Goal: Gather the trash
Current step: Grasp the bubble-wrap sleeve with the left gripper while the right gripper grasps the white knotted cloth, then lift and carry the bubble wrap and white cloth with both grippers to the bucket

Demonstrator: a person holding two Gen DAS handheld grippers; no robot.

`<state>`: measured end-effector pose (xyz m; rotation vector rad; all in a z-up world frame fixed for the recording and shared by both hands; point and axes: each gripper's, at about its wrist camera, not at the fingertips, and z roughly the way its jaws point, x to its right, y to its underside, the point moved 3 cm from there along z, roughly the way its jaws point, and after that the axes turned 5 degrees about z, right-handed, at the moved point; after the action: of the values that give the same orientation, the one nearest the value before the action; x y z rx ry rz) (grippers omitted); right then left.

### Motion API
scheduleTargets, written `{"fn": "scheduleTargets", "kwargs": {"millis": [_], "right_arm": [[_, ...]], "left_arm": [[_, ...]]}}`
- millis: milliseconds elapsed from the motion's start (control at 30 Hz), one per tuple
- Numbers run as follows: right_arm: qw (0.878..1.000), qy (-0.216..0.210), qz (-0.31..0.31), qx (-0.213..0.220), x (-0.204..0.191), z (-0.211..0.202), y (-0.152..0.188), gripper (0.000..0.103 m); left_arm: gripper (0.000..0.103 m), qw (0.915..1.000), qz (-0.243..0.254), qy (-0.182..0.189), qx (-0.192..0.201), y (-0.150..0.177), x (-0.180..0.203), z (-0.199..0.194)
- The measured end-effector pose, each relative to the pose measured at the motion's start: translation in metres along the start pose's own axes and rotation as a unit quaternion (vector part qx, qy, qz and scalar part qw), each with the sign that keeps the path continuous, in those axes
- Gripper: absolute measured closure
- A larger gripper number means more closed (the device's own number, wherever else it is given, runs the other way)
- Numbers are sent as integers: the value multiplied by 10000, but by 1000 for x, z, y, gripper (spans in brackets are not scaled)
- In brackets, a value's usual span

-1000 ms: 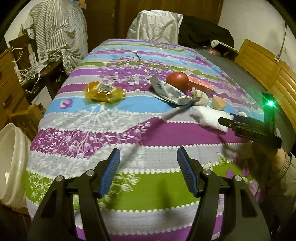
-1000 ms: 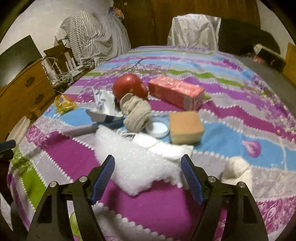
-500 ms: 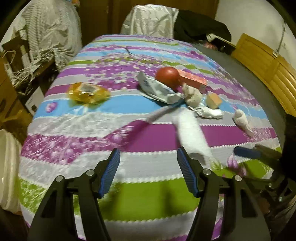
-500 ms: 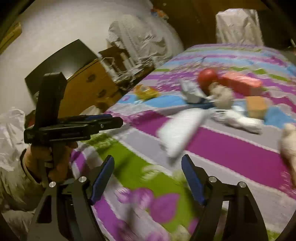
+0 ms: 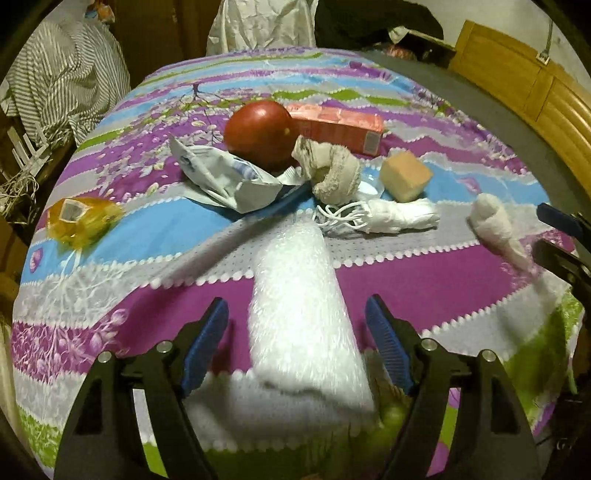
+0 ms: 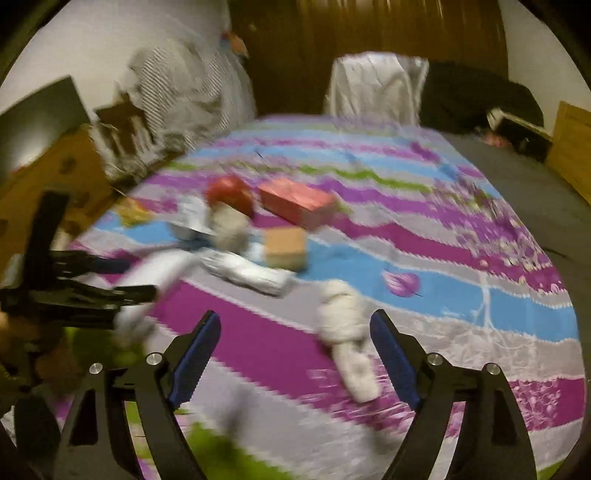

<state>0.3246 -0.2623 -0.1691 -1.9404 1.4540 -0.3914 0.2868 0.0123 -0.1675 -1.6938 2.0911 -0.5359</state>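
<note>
Trash lies on a striped purple tablecloth [image 5: 406, 273]. My left gripper [image 5: 297, 345] is open, its jaws on either side of a white bubble-wrap piece [image 5: 295, 310] that lies between them. My right gripper [image 6: 295, 356] is open, with a crumpled white tissue wad [image 6: 345, 332] between its jaws; the wad also shows in the left wrist view [image 5: 495, 225]. A crumpled silver wrapper [image 5: 225, 173], a beige cloth wad [image 5: 332, 170], a knotted white bag [image 5: 388, 216] and a yellow wrapper [image 5: 79, 218] lie further back.
A red round fruit [image 5: 260, 133], a pink carton [image 5: 338, 125] and a tan sponge block [image 5: 404, 177] sit mid-table. A chair with a white cover [image 5: 262, 22] stands behind. A wooden headboard [image 5: 535, 85] is at the right, a striped garment [image 5: 62, 77] at the left.
The left gripper moved forward and now straddles the bubble wrap. The right gripper swung back to the right and now faces the tissue wad. Both stayed open.
</note>
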Motion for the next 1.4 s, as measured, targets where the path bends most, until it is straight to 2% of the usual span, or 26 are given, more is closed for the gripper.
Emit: {"fn": "scheduleTargets", "kwargs": {"millis": [200,300,333,400,433,633,800,967,1133,1400], "right_arm": [[9979,299,-176,-552,13,47,-6,20],[9970,372,-245,-639,12,60,-7,34],[9967,404,-253,-662,11,64,-7,41],[9961,444,-281,-709,8,66,-6,48],[9956,474,-314,-745,6,68,-4,54],[9955,649,-331,-606,-1,69,2,67],[9972,711,-141,-196,-7,50,8,70],[9959,670,88,599,-29,2,9,70],[9869,626,215,1474,-61,-59,8,70],[9672,697,106,2438,-110,-139,21,70]], "left_arm": [[30,9998,-144,-64,-108,-1,-5,15],[38,9997,-136,-181,-49,0,-6,19],[44,9997,-143,-194,-22,-1,-6,19],[53,9996,-172,-207,14,-3,-6,18],[54,9996,-190,-203,23,-3,-6,18],[55,9994,-175,-265,144,-3,-6,20],[56,9983,-316,-313,385,1,-15,8],[56,9937,-327,-474,961,9,-20,-36],[56,9826,-431,-643,1691,19,-21,-96],[56,9586,-515,-763,2695,39,-12,-181]]}}
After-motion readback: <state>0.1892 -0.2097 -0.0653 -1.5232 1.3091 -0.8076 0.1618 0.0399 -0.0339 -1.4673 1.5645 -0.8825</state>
